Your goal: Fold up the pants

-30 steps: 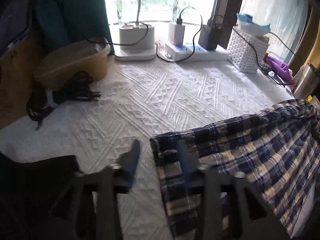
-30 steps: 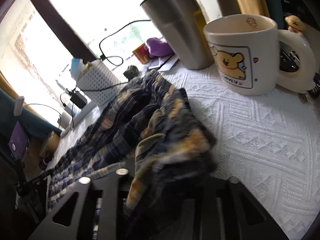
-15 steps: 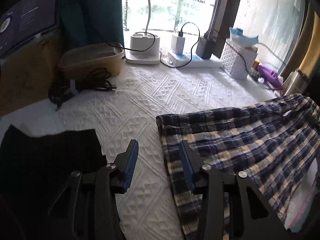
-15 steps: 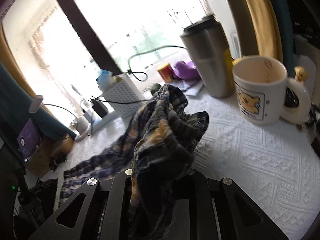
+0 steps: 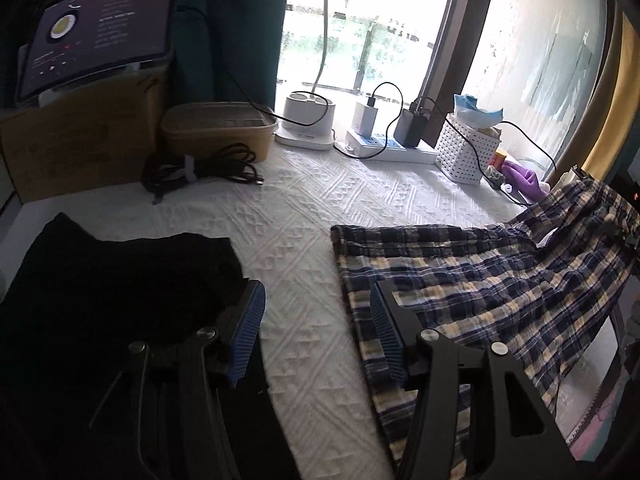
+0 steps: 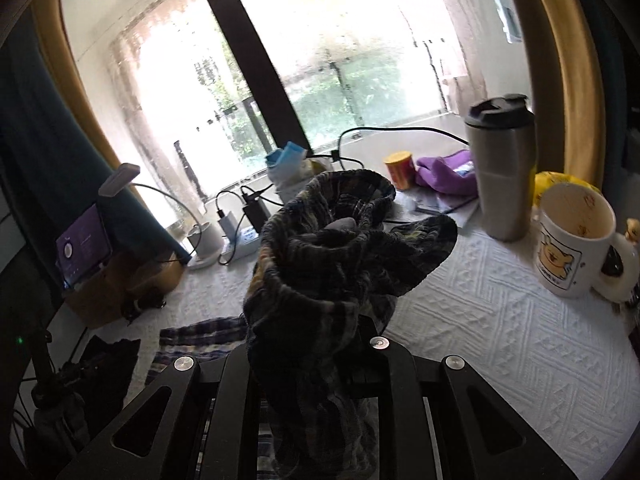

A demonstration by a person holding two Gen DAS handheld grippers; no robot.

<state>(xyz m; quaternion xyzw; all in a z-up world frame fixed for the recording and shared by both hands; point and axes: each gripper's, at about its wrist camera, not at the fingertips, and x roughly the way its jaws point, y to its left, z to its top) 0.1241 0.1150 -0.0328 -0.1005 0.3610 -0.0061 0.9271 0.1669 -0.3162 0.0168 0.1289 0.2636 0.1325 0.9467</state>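
Blue, black and yellow plaid pants [image 5: 472, 280] lie spread on the white textured cloth [image 5: 296, 216], legs toward the left. My left gripper [image 5: 316, 320] is open and empty above the cloth, its right finger [image 5: 386, 332] over the leg hem. My right gripper [image 6: 316, 344] is shut on the bunched waist end of the pants [image 6: 332, 256], lifted above the table; its fingertips are hidden by fabric. The raised waist shows at the right of the left wrist view [image 5: 588, 208].
A black folded garment [image 5: 116, 280] lies at the left. Cable coil [image 5: 200, 168], tan box [image 5: 218, 128], power strip [image 5: 384, 148] and white basket [image 5: 466, 156] line the window side. A steel tumbler [image 6: 502, 168] and bear mug [image 6: 572, 240] stand at right.
My right gripper has lifted the waist end up off the table, away from the mug. My left gripper has risen and drawn back from the leg hem, opening wider.
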